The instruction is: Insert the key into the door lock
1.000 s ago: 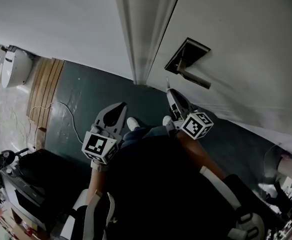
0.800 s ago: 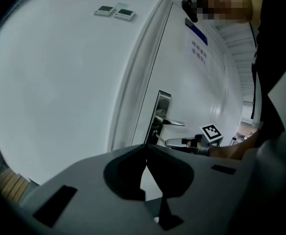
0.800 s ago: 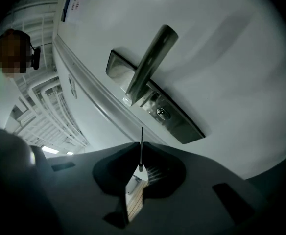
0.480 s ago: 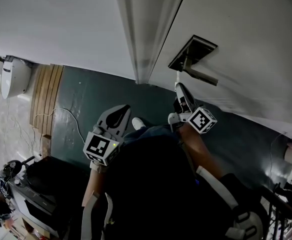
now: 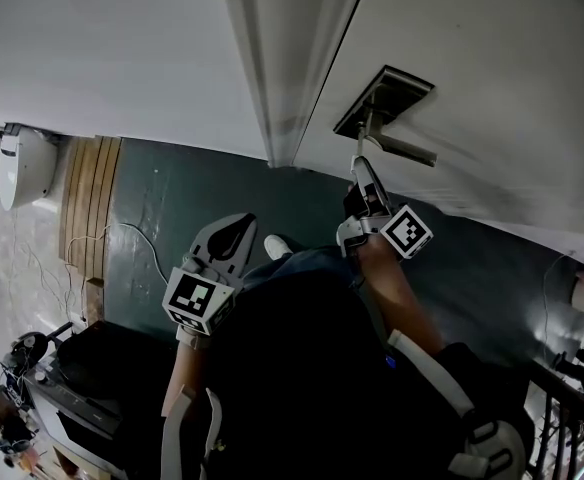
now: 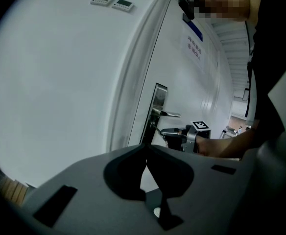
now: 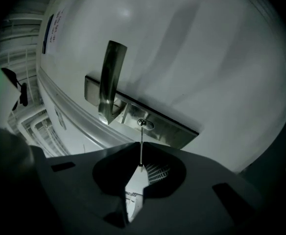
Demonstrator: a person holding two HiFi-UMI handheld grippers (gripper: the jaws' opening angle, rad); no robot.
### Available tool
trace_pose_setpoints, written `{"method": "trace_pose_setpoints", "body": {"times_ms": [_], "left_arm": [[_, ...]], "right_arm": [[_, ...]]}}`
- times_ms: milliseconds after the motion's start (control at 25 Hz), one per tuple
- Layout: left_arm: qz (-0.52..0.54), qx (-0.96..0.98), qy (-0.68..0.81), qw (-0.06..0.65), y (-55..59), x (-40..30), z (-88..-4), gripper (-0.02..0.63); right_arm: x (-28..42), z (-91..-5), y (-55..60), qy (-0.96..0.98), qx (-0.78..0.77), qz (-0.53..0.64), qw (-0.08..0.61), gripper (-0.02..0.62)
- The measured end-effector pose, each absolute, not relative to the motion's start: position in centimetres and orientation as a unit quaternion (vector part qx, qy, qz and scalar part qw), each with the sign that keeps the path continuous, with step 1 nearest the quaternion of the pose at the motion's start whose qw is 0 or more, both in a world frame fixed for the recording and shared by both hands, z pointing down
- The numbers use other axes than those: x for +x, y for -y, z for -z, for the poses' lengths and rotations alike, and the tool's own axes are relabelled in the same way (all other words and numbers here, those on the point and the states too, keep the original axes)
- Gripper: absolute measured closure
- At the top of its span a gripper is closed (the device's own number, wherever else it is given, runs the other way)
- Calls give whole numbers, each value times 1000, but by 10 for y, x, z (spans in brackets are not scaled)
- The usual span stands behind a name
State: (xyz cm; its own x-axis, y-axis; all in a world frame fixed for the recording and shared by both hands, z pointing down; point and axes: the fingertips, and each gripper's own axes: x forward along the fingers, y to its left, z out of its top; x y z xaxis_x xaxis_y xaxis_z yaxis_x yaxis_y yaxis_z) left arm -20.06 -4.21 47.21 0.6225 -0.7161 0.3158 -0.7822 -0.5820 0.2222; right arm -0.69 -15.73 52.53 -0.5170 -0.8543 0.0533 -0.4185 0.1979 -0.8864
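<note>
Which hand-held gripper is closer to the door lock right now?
Right. The right hand-held gripper holds the key with its tip at the door lock. The left hand-held gripper hangs well back from the door, jaws together on nothing.

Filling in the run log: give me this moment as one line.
step: key tip at keyhole | right gripper: shut on key | left gripper: shut, empty, back from door | insertion depth: cannot tell
</note>
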Motion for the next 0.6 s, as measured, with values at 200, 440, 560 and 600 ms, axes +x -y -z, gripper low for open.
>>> {"method": "trace_pose_setpoints", "body": {"times_ms": [200, 440, 560, 600], "left_arm": [[-98, 887, 418, 169, 46, -200, -473, 597], [-99, 890, 413, 166, 51, -200, -473, 597], [-100, 891, 411, 166, 52, -201, -472, 597], [-100, 891, 411, 166, 53, -202, -472, 597]], "right_arm": [[-5, -528, 162, -722, -435, 477, 250, 563], [-2, -527, 170, -711, -437, 483, 264, 563], [-3, -527, 171, -694, -434, 501, 281, 563], [-4, -527, 171, -689, -432, 506, 287, 563]]}}
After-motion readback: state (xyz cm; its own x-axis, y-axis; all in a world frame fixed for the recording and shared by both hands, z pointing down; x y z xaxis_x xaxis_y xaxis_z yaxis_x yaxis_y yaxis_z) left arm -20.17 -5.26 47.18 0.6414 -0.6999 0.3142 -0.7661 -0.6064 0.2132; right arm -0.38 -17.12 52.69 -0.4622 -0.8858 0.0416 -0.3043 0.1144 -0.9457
